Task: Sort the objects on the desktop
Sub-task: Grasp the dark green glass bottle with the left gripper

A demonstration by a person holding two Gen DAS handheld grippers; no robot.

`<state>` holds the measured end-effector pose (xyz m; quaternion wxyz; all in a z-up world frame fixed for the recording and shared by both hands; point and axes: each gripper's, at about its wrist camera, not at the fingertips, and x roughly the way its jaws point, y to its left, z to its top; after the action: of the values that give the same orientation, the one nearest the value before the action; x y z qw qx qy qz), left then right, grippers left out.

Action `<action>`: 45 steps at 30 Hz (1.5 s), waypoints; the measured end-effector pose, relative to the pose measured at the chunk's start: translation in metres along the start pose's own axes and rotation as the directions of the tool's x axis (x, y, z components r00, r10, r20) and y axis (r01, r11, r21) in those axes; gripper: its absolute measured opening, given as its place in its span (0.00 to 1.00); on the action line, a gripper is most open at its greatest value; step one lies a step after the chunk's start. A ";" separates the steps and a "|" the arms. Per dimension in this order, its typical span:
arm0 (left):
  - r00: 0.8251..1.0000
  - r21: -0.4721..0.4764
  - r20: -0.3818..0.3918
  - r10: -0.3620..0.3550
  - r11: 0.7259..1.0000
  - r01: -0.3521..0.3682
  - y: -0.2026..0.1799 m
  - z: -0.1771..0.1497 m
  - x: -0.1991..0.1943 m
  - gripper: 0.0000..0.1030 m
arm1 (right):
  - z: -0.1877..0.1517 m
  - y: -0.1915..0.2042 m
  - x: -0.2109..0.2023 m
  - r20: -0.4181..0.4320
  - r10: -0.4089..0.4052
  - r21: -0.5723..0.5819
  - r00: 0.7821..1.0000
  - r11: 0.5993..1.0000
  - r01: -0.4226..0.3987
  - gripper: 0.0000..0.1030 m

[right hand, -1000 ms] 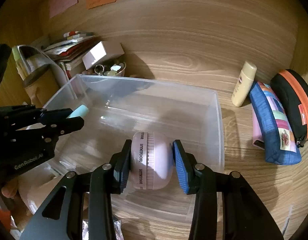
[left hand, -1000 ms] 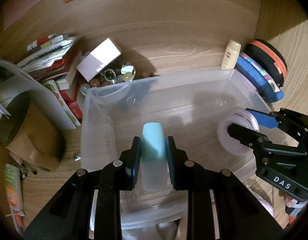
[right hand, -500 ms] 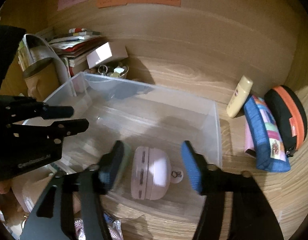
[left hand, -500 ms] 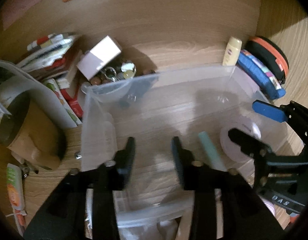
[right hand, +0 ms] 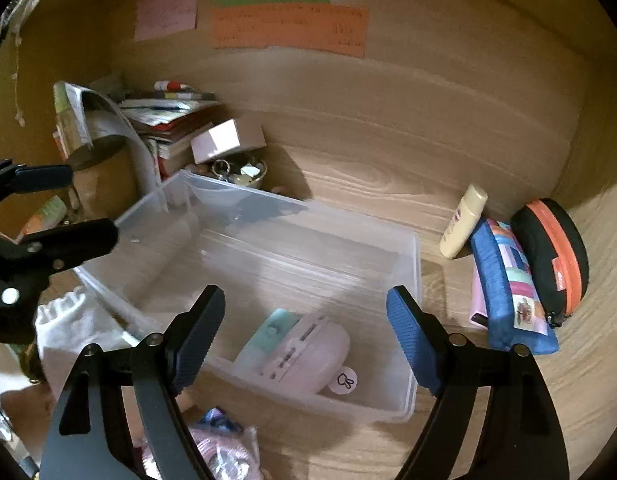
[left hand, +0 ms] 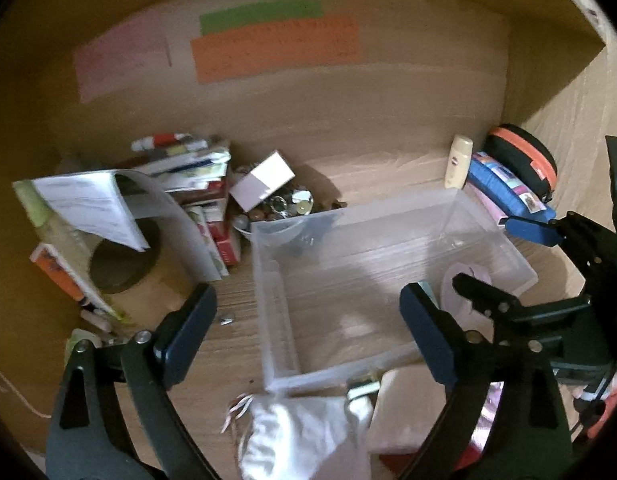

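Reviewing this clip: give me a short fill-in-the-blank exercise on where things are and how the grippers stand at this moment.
1. Both the left gripper and the right gripper are ____.
2. The teal tube and the round pink case lie inside the clear plastic ____.
3. The blue pencil case lies ____ the bin.

Missing words: open; bin; outside
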<state>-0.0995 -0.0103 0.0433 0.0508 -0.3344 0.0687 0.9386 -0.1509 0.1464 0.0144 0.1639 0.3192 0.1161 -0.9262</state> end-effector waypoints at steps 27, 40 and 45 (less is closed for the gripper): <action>0.982 -0.139 -0.189 -0.018 0.990 -0.008 0.095 -0.135 -0.036 0.93 | -0.047 0.040 -0.050 -0.076 0.057 -0.019 0.996 0.998 -0.059 0.81; 0.966 -0.253 -0.226 -0.129 0.965 0.070 0.099 -0.173 -0.023 0.93 | -0.050 0.070 -0.043 -0.117 0.081 -0.070 0.990 0.994 -0.089 0.81; 0.974 -0.228 -0.208 -0.086 0.973 0.037 0.093 -0.173 -0.020 0.92 | -0.051 0.078 -0.031 -0.154 0.115 -0.074 0.981 0.989 -0.127 0.81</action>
<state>0.0105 -0.1308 -0.0678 0.0343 -0.4403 -0.0420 0.8962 -0.0699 0.0981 -0.0138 0.2239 0.3868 0.1470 -0.8824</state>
